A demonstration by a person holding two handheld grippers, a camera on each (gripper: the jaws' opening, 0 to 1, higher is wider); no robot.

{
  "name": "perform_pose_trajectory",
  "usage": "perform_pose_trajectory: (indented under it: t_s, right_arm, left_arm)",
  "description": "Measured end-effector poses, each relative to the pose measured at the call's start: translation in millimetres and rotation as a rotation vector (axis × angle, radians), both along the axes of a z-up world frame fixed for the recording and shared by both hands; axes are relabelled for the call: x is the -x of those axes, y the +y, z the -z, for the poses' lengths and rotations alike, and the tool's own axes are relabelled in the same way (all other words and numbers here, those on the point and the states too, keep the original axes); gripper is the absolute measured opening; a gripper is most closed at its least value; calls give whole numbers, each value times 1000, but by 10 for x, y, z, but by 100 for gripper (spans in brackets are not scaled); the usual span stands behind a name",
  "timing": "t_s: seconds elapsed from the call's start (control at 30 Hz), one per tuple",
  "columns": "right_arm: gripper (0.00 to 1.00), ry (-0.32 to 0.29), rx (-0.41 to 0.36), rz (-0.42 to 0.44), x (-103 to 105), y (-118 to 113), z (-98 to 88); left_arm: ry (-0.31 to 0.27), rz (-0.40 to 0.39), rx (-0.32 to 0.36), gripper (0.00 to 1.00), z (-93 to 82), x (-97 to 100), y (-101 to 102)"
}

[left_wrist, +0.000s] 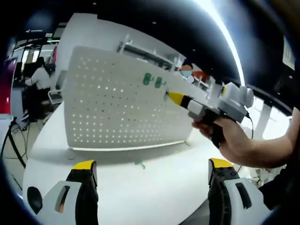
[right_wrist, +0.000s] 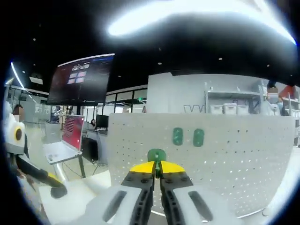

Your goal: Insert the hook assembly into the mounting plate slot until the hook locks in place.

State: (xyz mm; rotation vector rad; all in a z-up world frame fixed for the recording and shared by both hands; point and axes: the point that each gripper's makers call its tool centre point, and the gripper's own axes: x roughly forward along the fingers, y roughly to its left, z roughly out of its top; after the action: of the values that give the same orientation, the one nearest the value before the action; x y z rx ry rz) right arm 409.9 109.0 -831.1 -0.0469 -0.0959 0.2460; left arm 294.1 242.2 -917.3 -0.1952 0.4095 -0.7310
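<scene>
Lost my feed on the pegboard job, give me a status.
Right gripper shut on green hook, at the pegboard. Left gripper open, held back over the table. Two green hooks already on board. Nothing blocking.

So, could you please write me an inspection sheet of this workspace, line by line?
Surface: white table, bare around the board's foot.
Job's things: white perforated mounting plate stands upright on the table; two green hooks already sit side by side in its upper part; a third green hook is pinched in the right tool, close in front of the plate.
Clutter: a small green piece lies on the table below the plate.
Grippers: left tool open, holding nothing; right tool shut on the hook, held by a hand.
Cables: dark cables hang at the table's far edge.
Surroundings: large screen, laptop, shelving, people in the background.
</scene>
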Motion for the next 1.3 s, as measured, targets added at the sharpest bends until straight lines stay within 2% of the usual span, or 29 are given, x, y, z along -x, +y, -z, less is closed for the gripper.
perform_pose_trajectory:
  t_s: [0.27,0.4,0.73,0.97,1.0,1.03,1.17,1.3]
  right_arm:
    - [0,-11,-16,89,-264,-384,-40]
    - [0,-19,0,119,-368,-511,-69]
    - [0,-30,-32,186,-687,-822,-163]
    - [0,-75,-24,228,-767,-982,-354]
    - [0,-75,-41,226,-767,-988,-367]
    - [0,-75,-58,226,-772,-994,-375]
    - [0,-83,-41,245,-780,-1022,-388]
    - [0,-79,-58,251,-794,-1042,-370]
  left_arm:
    - [19,-7,-15,98,66,-14,27]
    - [22,-11,-10,98,77,-19,47]
    - [49,-27,-16,97,182,-43,108]
    - [64,-34,-10,95,221,-61,122]
    - [65,-33,-10,95,225,-60,122]
    - [68,-33,-10,95,233,-59,124]
    - [78,-31,-11,95,267,-60,122]
    - [78,-35,10,92,229,-73,109]
